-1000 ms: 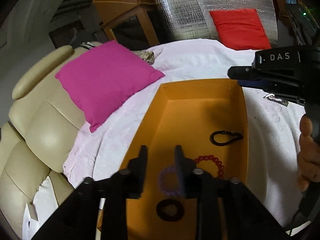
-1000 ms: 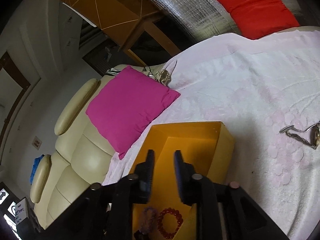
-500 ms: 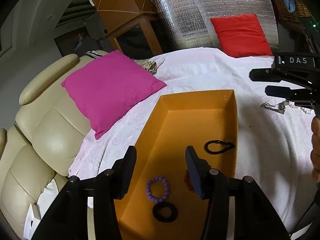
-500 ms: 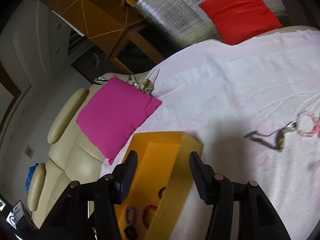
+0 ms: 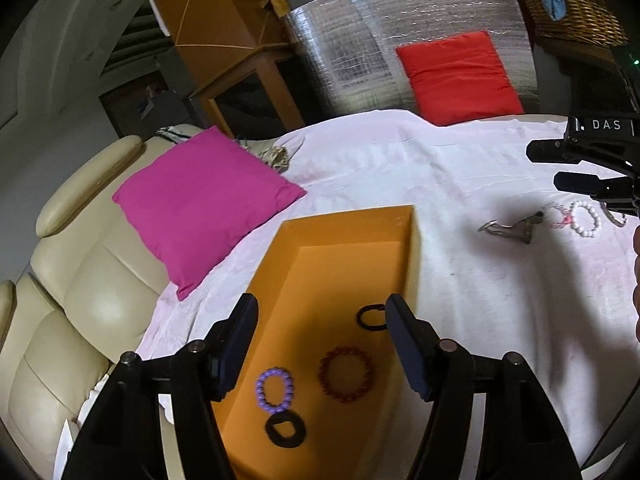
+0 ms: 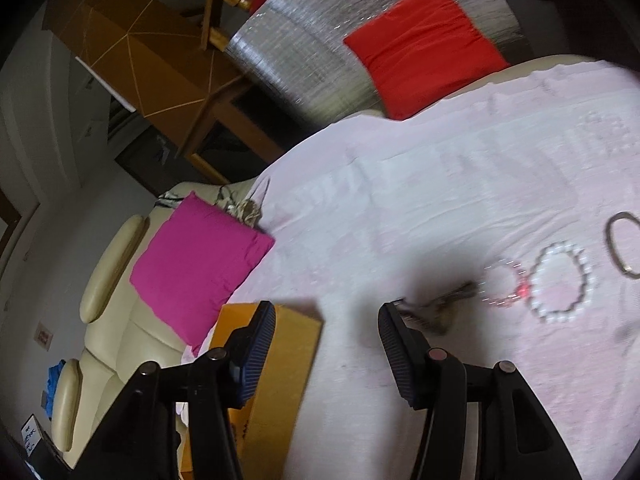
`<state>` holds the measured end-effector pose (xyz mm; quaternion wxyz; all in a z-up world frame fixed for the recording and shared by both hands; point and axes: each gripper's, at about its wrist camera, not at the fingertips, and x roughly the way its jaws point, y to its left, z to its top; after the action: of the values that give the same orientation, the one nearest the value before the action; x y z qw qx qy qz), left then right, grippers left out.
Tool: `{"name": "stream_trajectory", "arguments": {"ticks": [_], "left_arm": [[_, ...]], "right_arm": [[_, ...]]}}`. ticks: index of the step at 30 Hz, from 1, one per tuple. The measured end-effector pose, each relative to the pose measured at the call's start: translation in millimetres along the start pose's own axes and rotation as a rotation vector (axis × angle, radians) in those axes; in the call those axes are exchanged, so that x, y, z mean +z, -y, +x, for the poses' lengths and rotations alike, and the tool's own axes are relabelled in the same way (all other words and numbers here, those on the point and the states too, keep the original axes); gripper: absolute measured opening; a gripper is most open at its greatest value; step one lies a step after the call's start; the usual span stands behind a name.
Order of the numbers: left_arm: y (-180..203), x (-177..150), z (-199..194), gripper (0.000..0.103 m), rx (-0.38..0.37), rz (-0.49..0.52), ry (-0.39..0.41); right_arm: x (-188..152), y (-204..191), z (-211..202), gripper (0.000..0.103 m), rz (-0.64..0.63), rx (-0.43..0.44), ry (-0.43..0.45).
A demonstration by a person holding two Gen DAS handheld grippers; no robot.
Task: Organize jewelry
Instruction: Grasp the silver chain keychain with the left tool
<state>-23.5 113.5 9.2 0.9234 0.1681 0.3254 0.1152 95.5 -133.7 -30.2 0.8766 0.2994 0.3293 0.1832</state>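
An orange box (image 5: 412,256) lies on the white sheet. It holds a purple bead bracelet (image 5: 274,389), a dark red bead bracelet (image 5: 344,374), a black ring (image 5: 285,430) and a black hair tie (image 5: 370,317). My left gripper (image 5: 322,344) is open and empty above the box. My right gripper (image 6: 326,350) is open and empty over the sheet, right of the box (image 6: 280,364). Ahead of it lie a metal chain piece (image 6: 440,304), a thin pink bracelet (image 6: 504,284), a white pearl bracelet (image 6: 560,282) and a metal bangle (image 6: 620,244).
A magenta cushion (image 5: 204,204) lies left of the box on a cream sofa (image 5: 80,288). A red cushion (image 5: 460,76) leans on a silver panel at the back. The right gripper shows at the right edge of the left wrist view (image 5: 580,168).
My left gripper opened, let go of the purple bracelet in the box and drew back. My right gripper opened and swung right from over the box toward the loose jewelry.
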Motion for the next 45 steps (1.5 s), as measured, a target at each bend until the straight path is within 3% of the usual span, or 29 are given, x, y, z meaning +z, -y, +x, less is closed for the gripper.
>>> {"name": "stream_trajectory", "arguments": {"ticks": [35,39,45], "left_arm": [[83.9,30.7,-23.5,0.067,-0.088,0.115,0.041],[98.9,28.1,-5.3,0.067,-0.170,0.120,-0.023],[125.8,20.2,37.1,0.067,-0.320,0.088,-0.186]], "right_arm": [[26.0,83.9,-64.3,0.057,0.081,-0.093,0.069],[33.7,104.1,-74.6,0.057,0.107,-0.118,0.070],[47.2,154.7,-89.3,0.057,0.204,-0.194,0.043]]}}
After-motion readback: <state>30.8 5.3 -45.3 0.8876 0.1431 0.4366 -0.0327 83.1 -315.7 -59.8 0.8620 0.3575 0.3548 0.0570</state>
